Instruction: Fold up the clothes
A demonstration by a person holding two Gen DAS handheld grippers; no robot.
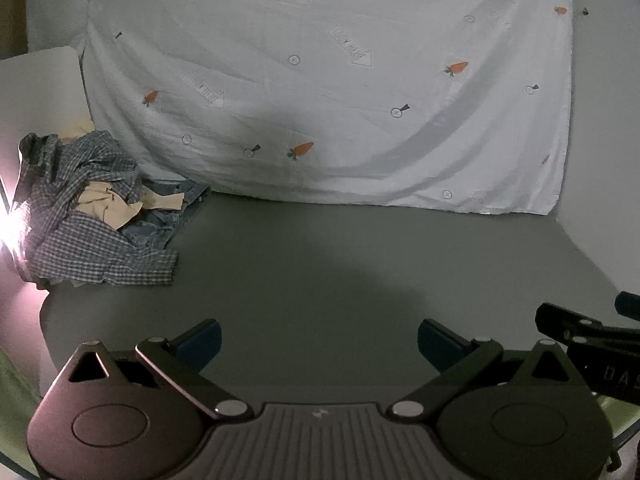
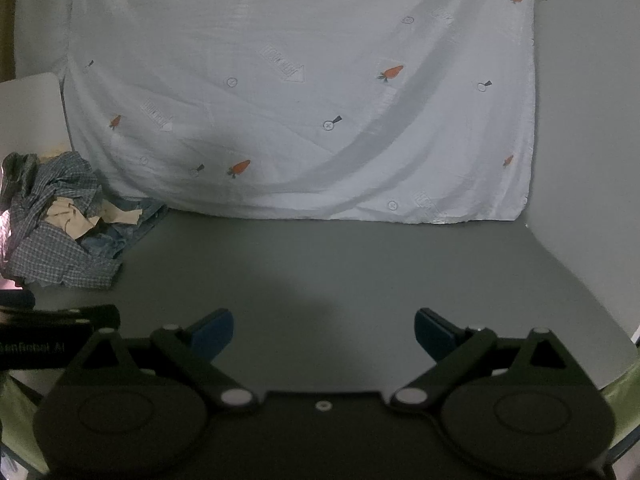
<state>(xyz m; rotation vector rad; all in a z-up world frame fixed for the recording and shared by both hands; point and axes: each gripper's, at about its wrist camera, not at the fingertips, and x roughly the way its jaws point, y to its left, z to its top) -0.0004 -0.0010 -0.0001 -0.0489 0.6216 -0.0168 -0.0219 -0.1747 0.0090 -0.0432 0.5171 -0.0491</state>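
A heap of crumpled clothes lies at the far left of the grey table (image 1: 320, 248): a blue-and-white checked shirt (image 1: 80, 236), a beige garment (image 1: 116, 204) and blue denim (image 1: 172, 216). The same pile shows in the right wrist view, checked shirt (image 2: 52, 256) on top. My left gripper (image 1: 320, 340) hovers open over the table's near edge, nothing between its blue pads. My right gripper (image 2: 324, 334) is open too, empty, beside the left one. Part of the right gripper (image 1: 592, 340) shows at the right edge of the left wrist view.
A white sheet printed with carrots (image 1: 320, 92) hangs behind the table as a backdrop. A white board (image 1: 40, 92) stands at the left behind the pile. Bright light glares at the left edge (image 1: 8, 220). Green fabric (image 2: 624, 392) shows below the table's near corners.
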